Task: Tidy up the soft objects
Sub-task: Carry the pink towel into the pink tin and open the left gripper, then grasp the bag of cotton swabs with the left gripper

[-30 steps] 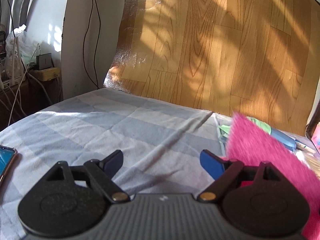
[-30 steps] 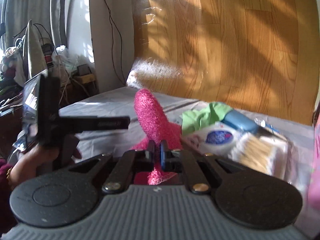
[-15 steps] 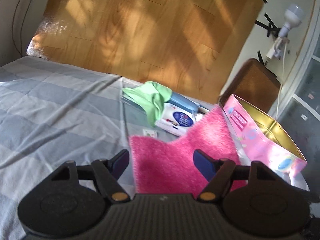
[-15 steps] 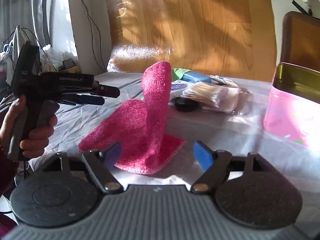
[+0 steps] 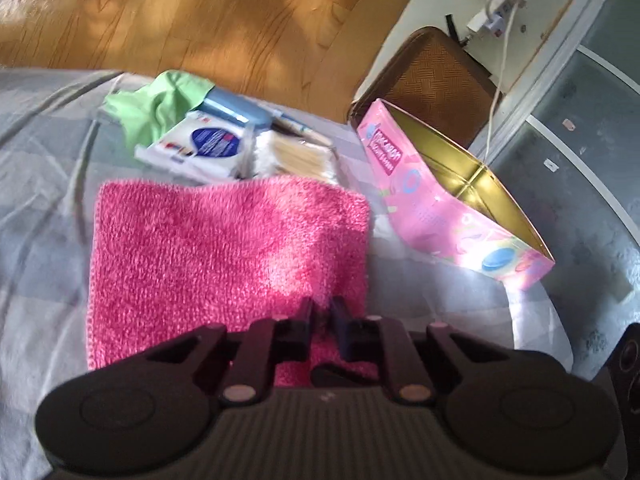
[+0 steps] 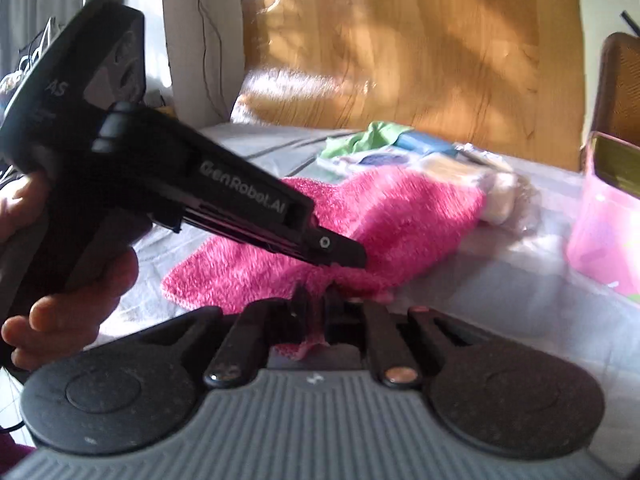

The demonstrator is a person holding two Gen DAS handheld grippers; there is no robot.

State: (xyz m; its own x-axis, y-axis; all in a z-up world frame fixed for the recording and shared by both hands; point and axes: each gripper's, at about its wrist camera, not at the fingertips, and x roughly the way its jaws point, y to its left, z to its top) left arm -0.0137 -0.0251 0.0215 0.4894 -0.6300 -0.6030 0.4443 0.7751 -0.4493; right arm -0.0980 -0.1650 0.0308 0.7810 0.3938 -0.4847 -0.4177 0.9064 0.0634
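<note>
Left wrist view, left to right. Grey striped bedsheet (image 5: pixel 36 184) covers the surface. Pink terry cloth (image 5: pixel 228 256) lies flat on it, near edge under the left gripper (image 5: pixel 322 312). Its jaws have just been closing and now stand together, clamped on the cloth's near edge.

Behind the cloth, touching its far edge: a green cloth (image 5: pixel 152 104), a white wipes packet (image 5: pixel 200 148) with a blue label, a blue case (image 5: pixel 236 110) and a bag of cotton swabs (image 5: pixel 296 156). This clutter stands between the pink cloth and the wood-pattern panel (image 5: pixel 200 20).

To the right, just beside the cloth: an open pink tin (image 5: pixel 432 204), gold inside, tilted in this view. A brown chair back (image 5: pixel 436 84) stands behind it.

Right wrist view, left to right. A hand (image 6: pixel 80 288) grips the left gripper's handle; that tool crosses the frame and hides part of the cloth's left side. Its tip meets the cloth's near edge. The right gripper (image 6: pixel 316 300) has just been closing; its jaws are together, pinching the same near edge just beside the left tool's tip. The pink tin sits at far right, apart from the cloth.
</note>
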